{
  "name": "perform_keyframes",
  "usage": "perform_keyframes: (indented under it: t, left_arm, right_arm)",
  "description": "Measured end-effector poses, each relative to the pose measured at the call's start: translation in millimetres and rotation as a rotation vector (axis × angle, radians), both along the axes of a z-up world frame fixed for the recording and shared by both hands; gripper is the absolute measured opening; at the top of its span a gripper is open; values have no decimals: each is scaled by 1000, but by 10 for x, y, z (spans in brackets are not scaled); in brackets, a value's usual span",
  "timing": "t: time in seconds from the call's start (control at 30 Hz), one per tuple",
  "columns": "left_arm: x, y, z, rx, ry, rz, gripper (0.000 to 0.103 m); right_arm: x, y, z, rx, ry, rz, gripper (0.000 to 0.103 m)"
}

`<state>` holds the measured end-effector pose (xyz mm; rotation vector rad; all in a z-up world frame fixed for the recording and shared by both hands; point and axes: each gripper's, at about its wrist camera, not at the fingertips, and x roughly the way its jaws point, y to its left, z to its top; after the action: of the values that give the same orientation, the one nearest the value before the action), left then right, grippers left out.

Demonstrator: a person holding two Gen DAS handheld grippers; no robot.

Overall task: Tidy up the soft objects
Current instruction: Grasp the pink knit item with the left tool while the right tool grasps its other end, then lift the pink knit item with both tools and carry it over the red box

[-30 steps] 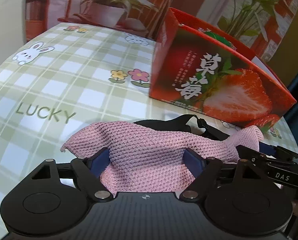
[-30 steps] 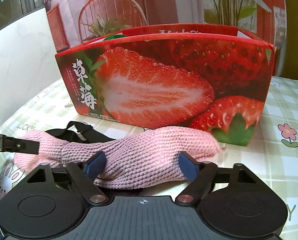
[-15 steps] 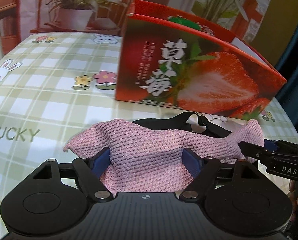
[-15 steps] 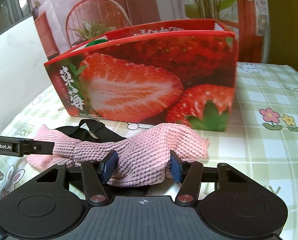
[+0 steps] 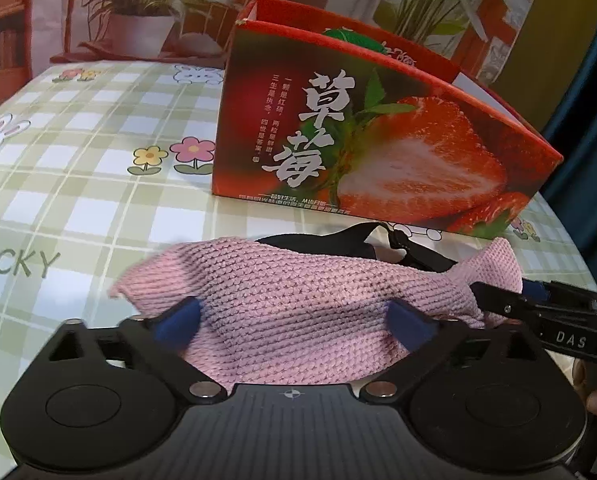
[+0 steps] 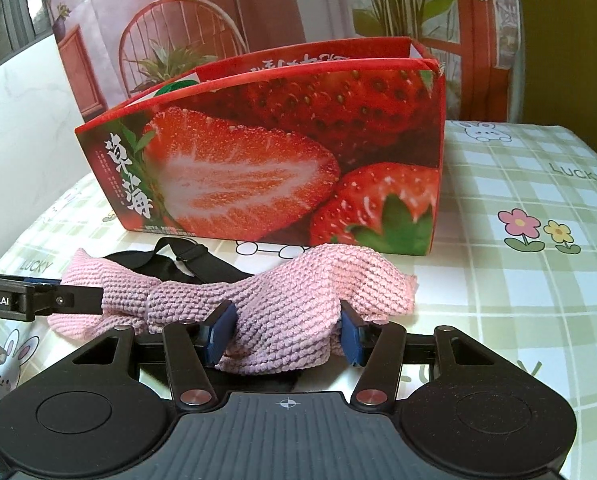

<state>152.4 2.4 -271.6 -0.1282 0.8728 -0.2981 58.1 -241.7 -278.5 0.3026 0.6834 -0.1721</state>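
Cloth lay between both sets of jaws: the pink knitted cloth [image 5: 298, 304] stretched across the checked tablecloth [image 5: 98, 184], not yet in the strawberry box [image 5: 378, 152] standing just beyond the fingertips. The left gripper [image 5: 294, 320] was opening, its pads wide apart with one end of the cloth loose between them. The right gripper [image 6: 284, 330] pinched the other end, bunching it. A black strap [image 6: 186, 258] lay behind the cloth. Stowing seemed entirely left to do.
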Motion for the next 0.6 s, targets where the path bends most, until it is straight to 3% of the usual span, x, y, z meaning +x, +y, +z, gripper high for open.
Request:
perform_keyframes:
  t: [0.37, 0.6]
  left_arm:
    - [-3, -15, -19, 25, -16, -14, 103]
    - [-47, -89, -45, 81, -43, -50, 103]
  right_arm:
    - [-1, -10, -3, 5, -2, 0, 51]
    - [-3, -12, -2, 5, -3, 0, 51]
